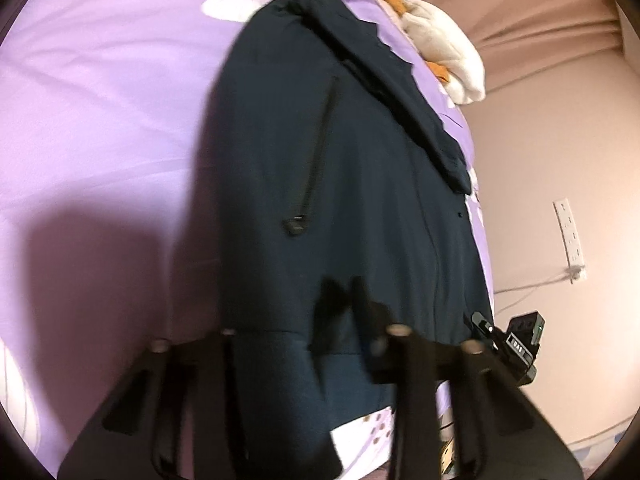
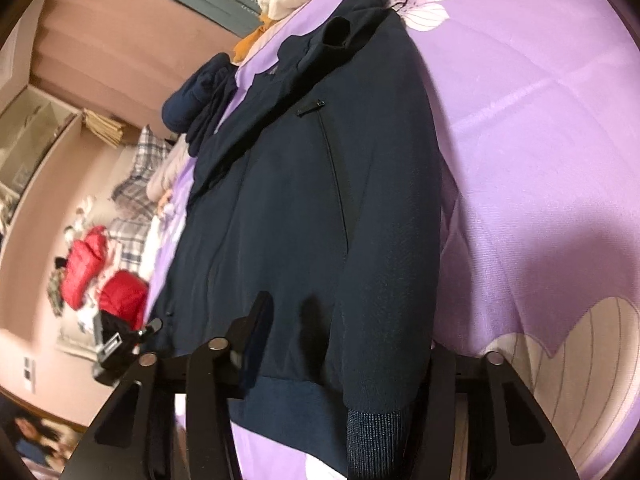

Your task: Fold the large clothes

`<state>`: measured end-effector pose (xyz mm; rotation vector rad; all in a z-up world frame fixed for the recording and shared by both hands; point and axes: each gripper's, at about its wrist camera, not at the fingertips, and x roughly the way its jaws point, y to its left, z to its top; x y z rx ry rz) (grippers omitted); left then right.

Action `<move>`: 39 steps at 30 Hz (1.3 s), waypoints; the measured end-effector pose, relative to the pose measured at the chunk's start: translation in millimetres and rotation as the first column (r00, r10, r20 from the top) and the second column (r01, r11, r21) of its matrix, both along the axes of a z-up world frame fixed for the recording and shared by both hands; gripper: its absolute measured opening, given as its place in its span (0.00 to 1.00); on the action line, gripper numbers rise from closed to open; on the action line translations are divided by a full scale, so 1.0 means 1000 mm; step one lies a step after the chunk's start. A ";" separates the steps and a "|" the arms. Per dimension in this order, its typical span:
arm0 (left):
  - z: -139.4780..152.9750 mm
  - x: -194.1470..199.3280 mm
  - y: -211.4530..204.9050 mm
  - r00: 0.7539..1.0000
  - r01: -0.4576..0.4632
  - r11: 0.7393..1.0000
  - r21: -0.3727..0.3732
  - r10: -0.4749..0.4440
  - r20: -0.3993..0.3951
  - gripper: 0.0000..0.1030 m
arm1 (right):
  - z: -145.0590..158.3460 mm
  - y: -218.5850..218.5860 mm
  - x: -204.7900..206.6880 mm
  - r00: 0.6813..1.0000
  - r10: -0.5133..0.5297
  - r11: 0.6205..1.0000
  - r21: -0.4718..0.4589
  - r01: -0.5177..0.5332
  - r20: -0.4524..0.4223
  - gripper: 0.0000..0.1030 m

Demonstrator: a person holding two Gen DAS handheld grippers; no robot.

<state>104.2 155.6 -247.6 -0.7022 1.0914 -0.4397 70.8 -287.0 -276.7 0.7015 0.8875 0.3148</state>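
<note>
A dark navy jacket (image 1: pixel 360 184) lies flat on a purple flowered bedsheet (image 1: pixel 104 120), its ribbed hem and cuff (image 2: pixel 372 424) nearest me. My left gripper (image 1: pixel 346 290) sits on the jacket just above the hem. Its two fingertips are almost together and pinch a fold of the fabric. My right gripper (image 2: pixel 286 314) rests on the jacket (image 2: pixel 304 184) above the hem band. Its jaws stand a little apart and the cloth between them looks flat. In each view the other gripper shows at the jacket's far edge.
A white and orange plush bundle (image 1: pixel 444 48) lies near the jacket's collar, with another dark garment (image 2: pixel 200 100) beside it. The bed's edge runs along the jacket's far side. Beyond it are a wall socket (image 1: pixel 570 236) with a cable, red clothes (image 2: pixel 100 276) and plaid fabric (image 2: pixel 136 184).
</note>
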 end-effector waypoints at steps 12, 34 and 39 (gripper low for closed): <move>0.016 -0.007 0.009 0.998 -0.033 0.994 -0.105 0.039 0.057 0.10 | 0.013 -0.004 -0.008 0.998 -0.030 0.999 0.022 0.029 0.058 0.14; 0.079 -0.013 0.001 0.955 0.082 0.985 -0.154 -0.034 0.294 0.09 | 0.055 0.001 -0.022 0.969 -0.027 0.988 0.154 -0.011 0.246 0.13; 0.087 -0.024 0.002 0.949 0.106 0.981 -0.160 -0.052 0.312 0.09 | 0.063 0.000 -0.028 0.967 -0.017 0.988 0.150 -0.021 0.252 0.13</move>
